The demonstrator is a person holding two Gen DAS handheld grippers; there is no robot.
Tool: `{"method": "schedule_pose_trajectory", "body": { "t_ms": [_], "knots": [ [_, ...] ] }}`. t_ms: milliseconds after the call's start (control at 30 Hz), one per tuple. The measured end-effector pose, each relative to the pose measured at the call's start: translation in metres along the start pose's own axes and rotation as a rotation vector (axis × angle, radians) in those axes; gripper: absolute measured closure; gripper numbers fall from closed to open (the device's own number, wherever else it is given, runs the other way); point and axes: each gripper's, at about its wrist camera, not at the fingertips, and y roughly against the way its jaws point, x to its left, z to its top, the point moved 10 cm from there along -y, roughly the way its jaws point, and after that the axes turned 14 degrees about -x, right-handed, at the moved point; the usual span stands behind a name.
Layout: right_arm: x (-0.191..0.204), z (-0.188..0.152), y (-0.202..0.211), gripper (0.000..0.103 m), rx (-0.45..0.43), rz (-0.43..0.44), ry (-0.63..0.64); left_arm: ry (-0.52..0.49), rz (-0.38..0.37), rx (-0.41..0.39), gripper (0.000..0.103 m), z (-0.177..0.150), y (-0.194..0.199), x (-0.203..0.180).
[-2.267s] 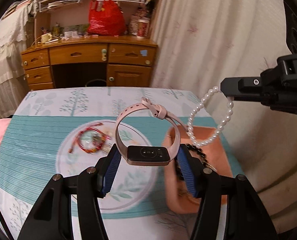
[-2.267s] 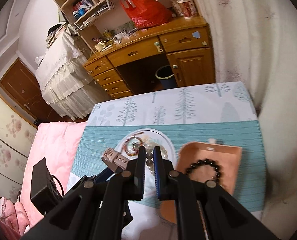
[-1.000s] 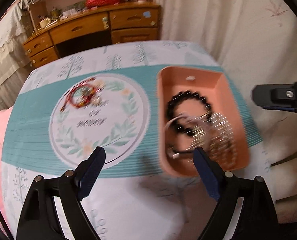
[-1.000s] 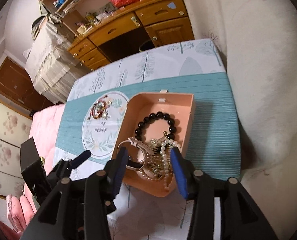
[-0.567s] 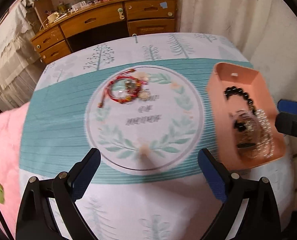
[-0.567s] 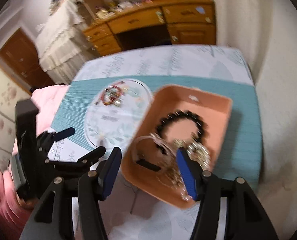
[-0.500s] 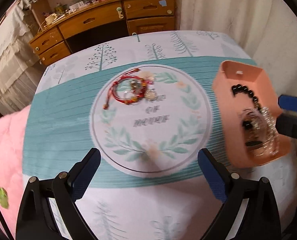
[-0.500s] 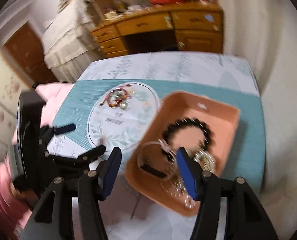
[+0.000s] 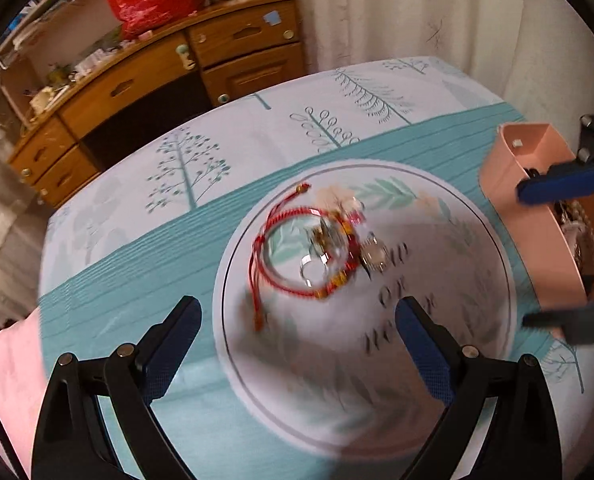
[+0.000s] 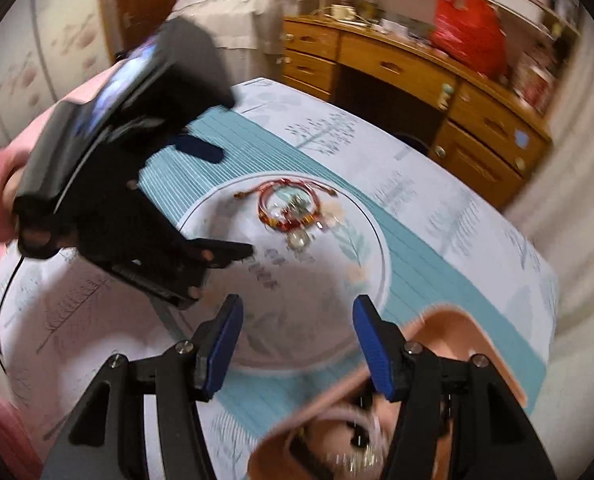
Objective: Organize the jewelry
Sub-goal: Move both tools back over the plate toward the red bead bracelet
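Left wrist: left gripper [image 9: 297, 320] wide, jaws just opened further, empty, above red bracelet [image 9: 293, 252] on cloth's [image 9: 137, 280] round print, tray [image 9: 537, 216] at right; right wrist: right gripper [image 10: 295, 330] half open, empty, over tray [image 10: 477, 344] edge, bracelet [image 10: 289, 208] ahead.

Red bracelet [image 9: 297, 256], peach tray [image 9: 537, 216]

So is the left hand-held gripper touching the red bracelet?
Apart. In the left wrist view, the left hand-held gripper hangs open, tablecloth showing between it and the red bracelet.
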Motion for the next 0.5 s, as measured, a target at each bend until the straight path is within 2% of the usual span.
{"method": "schedule_pose_trajectory", "body": {
  "t_ms": [233,300,500],
  "knots": [
    [0.004,0.003,-0.031,0.053,0.046,0.004,0.060,-0.019,-0.069,-0.045,0.006,0.011,-0.022,0.003],
    [0.004,0.004,-0.034,0.060,0.049,0.012,0.056,-0.025,-0.085,-0.055,0.007,0.013,-0.026,0.004],
    [0.001,0.003,-0.044,0.063,0.077,0.011,0.058,-0.050,-0.115,-0.071,0.007,0.018,-0.037,0.004]
  ]
}}
